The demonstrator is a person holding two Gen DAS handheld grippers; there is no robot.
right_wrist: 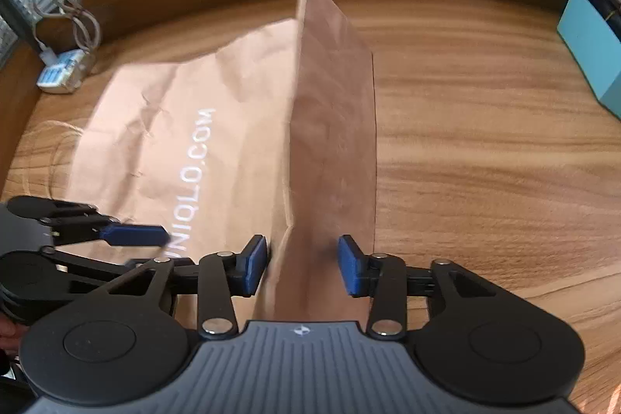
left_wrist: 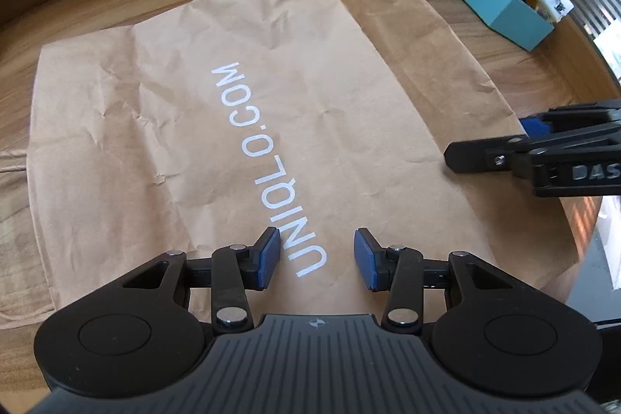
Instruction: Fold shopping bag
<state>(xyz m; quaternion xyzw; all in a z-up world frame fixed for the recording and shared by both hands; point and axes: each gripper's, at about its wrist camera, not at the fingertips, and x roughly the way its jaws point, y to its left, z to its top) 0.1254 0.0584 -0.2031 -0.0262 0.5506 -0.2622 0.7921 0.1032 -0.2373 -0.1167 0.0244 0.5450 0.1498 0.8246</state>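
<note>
A brown paper shopping bag (left_wrist: 194, 127) with white UNIQLO.COM lettering lies flat and creased on the wooden table (right_wrist: 485, 142). My left gripper (left_wrist: 316, 255) hovers open over the near end of the lettering, nothing between its blue pads. In the right wrist view the bag (right_wrist: 163, 127) has its right side flap (right_wrist: 333, 111) standing partly up. My right gripper (right_wrist: 302, 264) straddles the flap's near end, jaws apart and pads not pressing it. One of the left gripper's pads (right_wrist: 132, 234) shows at the left. The right gripper (left_wrist: 489, 142) reaches in over the bag's right edge.
A teal box (left_wrist: 500, 6) holding small items stands at the far right, also the teal box (right_wrist: 590, 41). A white charger with coiled cables (right_wrist: 62, 76) lies at the back left. The bag's handles (right_wrist: 39, 142) trail off its left end. The table's rim curves close on the right.
</note>
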